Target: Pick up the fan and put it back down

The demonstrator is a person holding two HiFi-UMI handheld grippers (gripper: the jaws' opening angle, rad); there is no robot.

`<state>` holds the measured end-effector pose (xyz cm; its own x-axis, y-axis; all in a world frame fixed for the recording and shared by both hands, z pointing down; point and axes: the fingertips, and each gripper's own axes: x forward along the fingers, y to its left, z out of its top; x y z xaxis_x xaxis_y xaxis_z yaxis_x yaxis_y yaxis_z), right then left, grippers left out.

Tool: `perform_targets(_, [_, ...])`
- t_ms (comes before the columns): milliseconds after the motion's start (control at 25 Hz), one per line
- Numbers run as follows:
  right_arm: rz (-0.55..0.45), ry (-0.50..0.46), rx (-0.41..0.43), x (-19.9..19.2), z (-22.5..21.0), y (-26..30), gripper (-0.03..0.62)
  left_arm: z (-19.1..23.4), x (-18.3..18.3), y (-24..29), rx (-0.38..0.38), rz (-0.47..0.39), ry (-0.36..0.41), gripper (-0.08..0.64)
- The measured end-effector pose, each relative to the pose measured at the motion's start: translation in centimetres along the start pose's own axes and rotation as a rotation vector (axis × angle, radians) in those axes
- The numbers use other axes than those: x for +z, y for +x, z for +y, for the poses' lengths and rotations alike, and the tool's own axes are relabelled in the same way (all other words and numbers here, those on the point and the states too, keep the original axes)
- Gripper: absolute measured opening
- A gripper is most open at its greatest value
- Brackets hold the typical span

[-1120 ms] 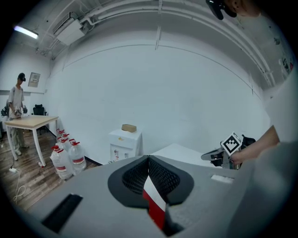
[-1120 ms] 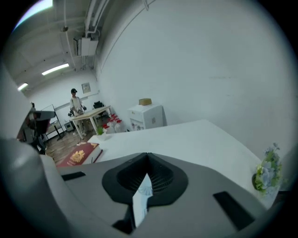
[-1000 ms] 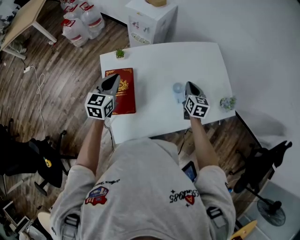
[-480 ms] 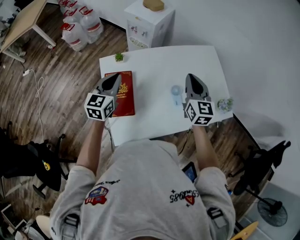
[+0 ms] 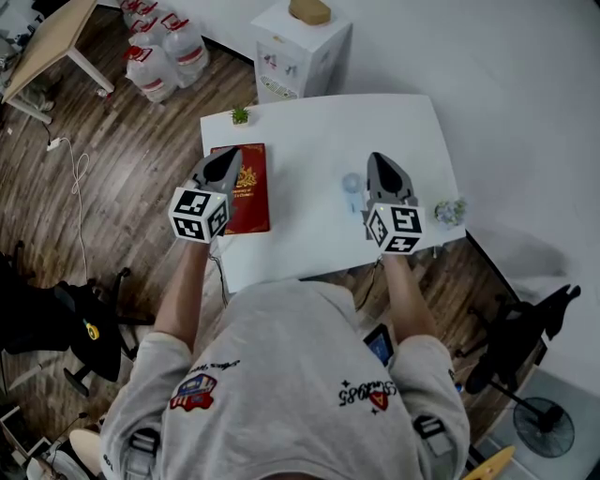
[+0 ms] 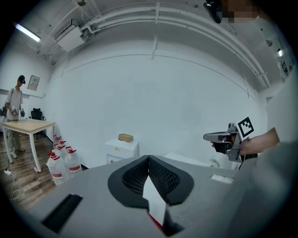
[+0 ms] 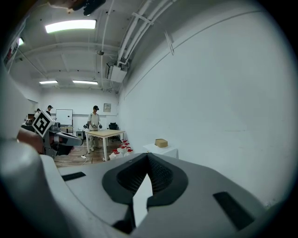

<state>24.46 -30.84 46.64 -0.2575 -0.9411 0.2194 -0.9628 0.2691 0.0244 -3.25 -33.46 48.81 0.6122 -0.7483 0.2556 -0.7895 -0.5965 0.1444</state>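
Fan (image 5: 352,190) lies flat on the white table (image 5: 309,131), pale blue, with its round head toward the far side and its handle pointing back toward you. Nothing holds it. Your right gripper (image 5: 377,157) hangs above the table just to the right of the fan and is clear of it. In the right gripper view its jaws (image 7: 148,159) meet at the tips. Only bare table shows through the slit behind them, so that gripper is closed and empty.

Your left gripper (image 5: 231,152) is well apart from the fan, over the left edge of the red book (image 5: 249,187) that lies on the table's left part. In the left gripper view its jaws (image 6: 149,158) also come together at the tips. A strip of white table and a sliver of red show through the gap below them, and nothing is caught between the pads.

A small green plant (image 5: 240,114) stands at the table's far left corner. Another small plant (image 5: 452,209) stands at the right edge, just beside your right gripper's marker cube. Beyond the table stands a white cabinet (image 5: 302,49) with a brown object (image 5: 309,10) on top. Water bottles (image 5: 167,49) are grouped on the wooden floor to its left.
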Motion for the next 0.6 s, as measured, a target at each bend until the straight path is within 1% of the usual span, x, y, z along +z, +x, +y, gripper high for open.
perform_targets(320, [0.012, 0.029, 0.000, -0.9, -0.5, 0.0, 0.002, -0.2, -0.3, 0.0, 0.004, 0.008, -0.005, 0.003])
perform_targets(600, [0.015, 0.023, 0.008, -1.4, -0.6, -0.4, 0.002, -0.5, -0.8, 0.0, 0.007, 0.015, -0.007, 0.003])
